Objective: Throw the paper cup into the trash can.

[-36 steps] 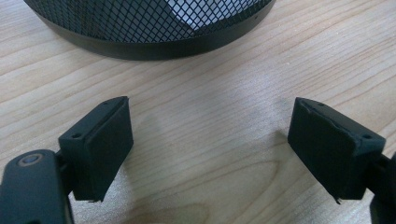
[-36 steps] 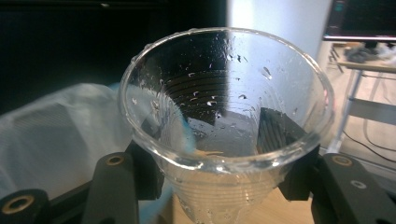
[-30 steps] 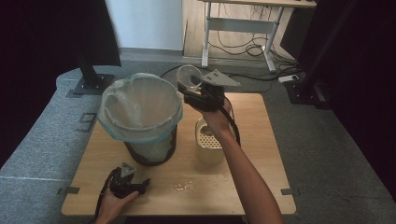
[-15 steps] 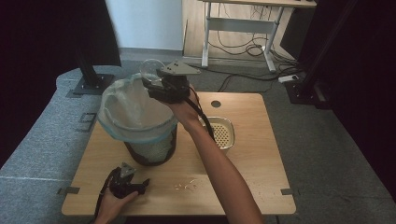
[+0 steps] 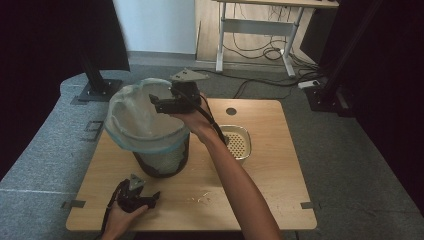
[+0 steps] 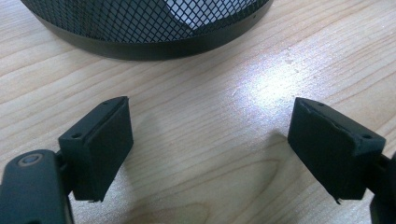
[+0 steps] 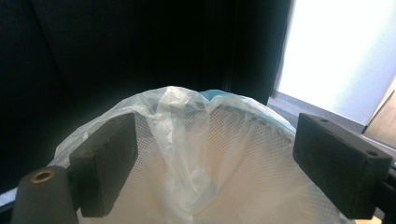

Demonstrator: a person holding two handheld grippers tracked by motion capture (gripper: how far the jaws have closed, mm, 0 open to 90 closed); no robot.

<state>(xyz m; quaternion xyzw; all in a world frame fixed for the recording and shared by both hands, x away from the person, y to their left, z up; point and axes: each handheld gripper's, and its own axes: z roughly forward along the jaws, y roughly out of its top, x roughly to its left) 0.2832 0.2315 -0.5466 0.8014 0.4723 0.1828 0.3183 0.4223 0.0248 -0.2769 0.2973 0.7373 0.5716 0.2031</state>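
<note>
Right gripper (image 5: pixel 159 102) held above the mouth of the black wire-mesh waste bin (image 5: pixel 162 159), jaws parted and empty.

The bin, lined with a translucent white plastic bag (image 5: pixel 135 120) edged in pale blue, is stood on the left half of the light wooden table (image 5: pixel 260 190). In the right gripper view the two black jaws are seen spread wide over the bag's crumpled rim, having just been opening, and nothing is caught between them. A cream perforated bowl-shaped strainer (image 5: pixel 237 144) is set just to the right of the bin, beneath the person's forearm. The left gripper (image 5: pixel 142 198) is rested on the tabletop near the front edge, in front of the bin; its jaws are held wide apart over bare wood, gripping nothing, with the bin's mesh base seen close ahead.
</note>
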